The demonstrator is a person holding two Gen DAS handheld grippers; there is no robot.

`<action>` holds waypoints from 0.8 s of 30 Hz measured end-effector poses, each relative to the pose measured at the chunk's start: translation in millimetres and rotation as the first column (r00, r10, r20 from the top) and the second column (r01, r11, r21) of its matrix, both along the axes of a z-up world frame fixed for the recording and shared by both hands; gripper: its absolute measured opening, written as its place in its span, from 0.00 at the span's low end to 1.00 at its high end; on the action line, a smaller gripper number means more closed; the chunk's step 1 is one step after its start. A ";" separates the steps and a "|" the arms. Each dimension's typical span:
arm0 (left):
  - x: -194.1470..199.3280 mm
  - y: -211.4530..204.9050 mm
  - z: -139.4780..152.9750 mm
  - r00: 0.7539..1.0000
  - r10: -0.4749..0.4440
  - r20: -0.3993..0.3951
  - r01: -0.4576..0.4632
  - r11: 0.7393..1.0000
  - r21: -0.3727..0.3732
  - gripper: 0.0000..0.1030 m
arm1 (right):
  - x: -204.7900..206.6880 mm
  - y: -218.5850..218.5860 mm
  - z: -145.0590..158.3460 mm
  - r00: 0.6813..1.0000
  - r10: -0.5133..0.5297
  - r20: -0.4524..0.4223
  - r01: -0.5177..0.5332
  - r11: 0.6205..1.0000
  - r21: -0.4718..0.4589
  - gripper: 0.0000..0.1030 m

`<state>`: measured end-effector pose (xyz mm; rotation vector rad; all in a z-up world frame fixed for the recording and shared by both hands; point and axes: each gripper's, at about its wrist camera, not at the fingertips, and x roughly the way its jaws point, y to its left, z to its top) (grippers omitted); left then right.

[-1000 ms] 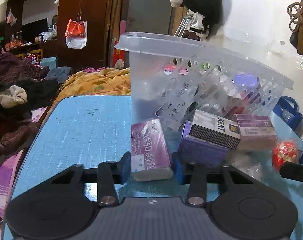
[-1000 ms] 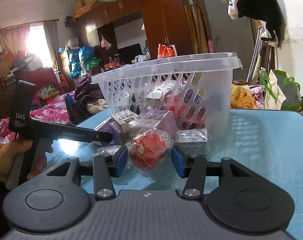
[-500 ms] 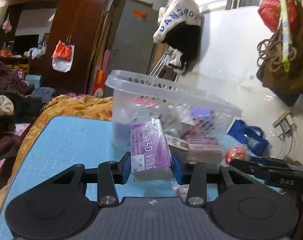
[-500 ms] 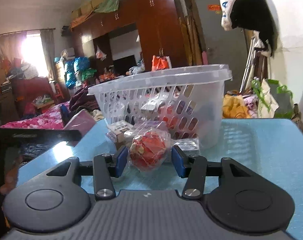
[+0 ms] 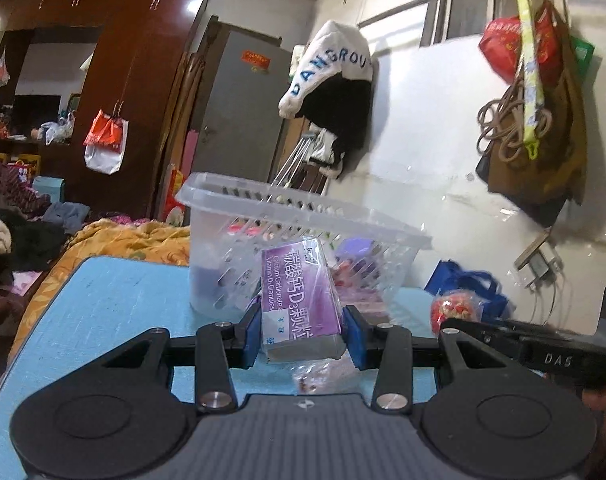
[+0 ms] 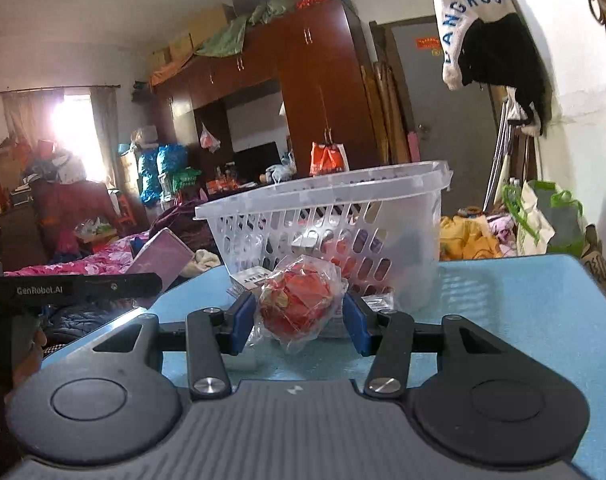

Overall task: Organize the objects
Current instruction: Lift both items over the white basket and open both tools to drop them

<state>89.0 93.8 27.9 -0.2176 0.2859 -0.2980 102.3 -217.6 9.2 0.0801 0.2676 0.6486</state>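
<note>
Wardrobe [image 5: 115, 80], hanging jacket [image 5: 335, 92], perhaps.

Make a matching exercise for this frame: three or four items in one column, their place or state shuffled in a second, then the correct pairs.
Things:
1. purple box
2. red wrapped ball
3. white basket
4. white and black garment

Places:
A. hanging on the wall
B. gripped by the right gripper
C. standing on the blue table
D. gripped by the left gripper

Pairs: 1-D, 2-B, 3-C, 4-A
</note>
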 end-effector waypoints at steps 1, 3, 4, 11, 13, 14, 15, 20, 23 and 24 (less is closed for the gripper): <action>-1.7 -0.3 1.9 1.000 -0.002 0.011 0.002 1.000 -0.003 0.45 | -1.9 -0.6 1.7 1.000 0.001 0.008 -0.001 1.000 -0.001 0.50; -3.6 -1.9 7.0 1.000 -0.004 0.030 0.004 1.000 -0.010 0.45 | -2.9 -1.8 7.8 1.000 0.010 0.017 -0.010 1.000 0.010 0.50; -3.7 -2.3 10.9 0.999 -0.003 0.039 0.003 1.000 -0.013 0.45 | -2.0 -2.5 11.7 1.000 0.014 0.019 -0.014 1.000 0.016 0.50; 32.1 -9.3 58.3 0.998 0.021 0.067 -0.022 1.000 0.016 0.45 | 32.8 8.1 65.7 0.999 0.009 0.033 -0.009 1.000 0.005 0.50; 52.1 -12.1 72.4 0.997 0.033 0.062 -0.035 0.999 0.022 0.45 | 48.9 14.9 82.0 0.999 0.011 0.043 -0.011 1.000 0.001 0.50; 64.4 -13.9 78.9 0.997 0.043 0.058 -0.044 0.999 0.031 0.45 | 57.2 21.5 89.7 0.997 -0.003 0.073 0.004 1.000 -0.024 0.50; 77.2 -14.0 84.0 0.997 0.056 0.049 -0.057 0.998 0.030 0.45 | 67.5 30.3 95.9 0.994 -0.035 0.101 0.042 0.997 -0.065 0.50; 136.9 -20.4 89.0 0.994 0.099 -0.052 -0.096 0.993 0.068 0.45 | 127.5 59.7 93.8 0.994 -0.094 0.061 0.103 0.978 -0.181 0.50; 159.6 -21.1 83.2 0.992 0.099 -0.084 -0.092 0.993 0.075 0.48 | 146.5 70.9 82.0 0.992 -0.111 0.066 0.124 0.960 -0.250 0.52; 163.2 -21.6 81.0 0.990 0.117 -0.075 -0.111 0.991 0.081 0.59 | 146.6 71.3 79.8 0.993 -0.097 0.068 0.111 0.964 -0.242 0.57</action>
